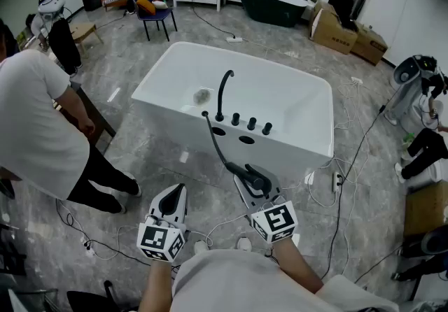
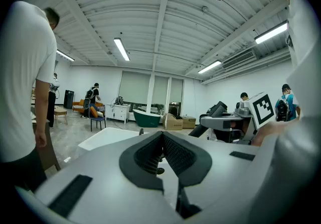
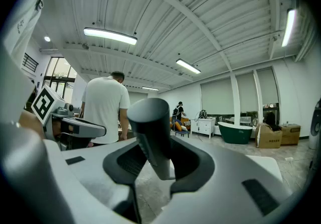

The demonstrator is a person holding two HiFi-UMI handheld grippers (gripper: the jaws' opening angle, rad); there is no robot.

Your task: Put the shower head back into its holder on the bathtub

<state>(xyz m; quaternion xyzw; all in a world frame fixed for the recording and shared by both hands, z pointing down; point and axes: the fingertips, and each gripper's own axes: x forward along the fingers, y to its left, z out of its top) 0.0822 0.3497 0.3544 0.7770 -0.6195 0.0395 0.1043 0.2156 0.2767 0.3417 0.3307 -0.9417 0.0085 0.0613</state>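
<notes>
**Right tongs (image 1: 256, 180) clench shower head (image 3: 150, 130) short of bathtub (image 1: 171, 113)**

Left tongs (image 1: 173, 200) are pinched shut, empty. The head hangs just off the tub's near rim, where its hose (image 1: 215, 144) is attached. A taut or twisted hose could pull it askew, missing the holder (image 1: 246, 140).

The grey marbled tile floor (image 1: 157, 157) carries a white rectangular bathtub (image 1: 175, 120) at centre, a dark green oval tub (image 1: 269, 4) at one o'clock, brown cardboard boxes (image 1: 337, 31) at two and loose black cables (image 1: 341, 188) at four.
</notes>
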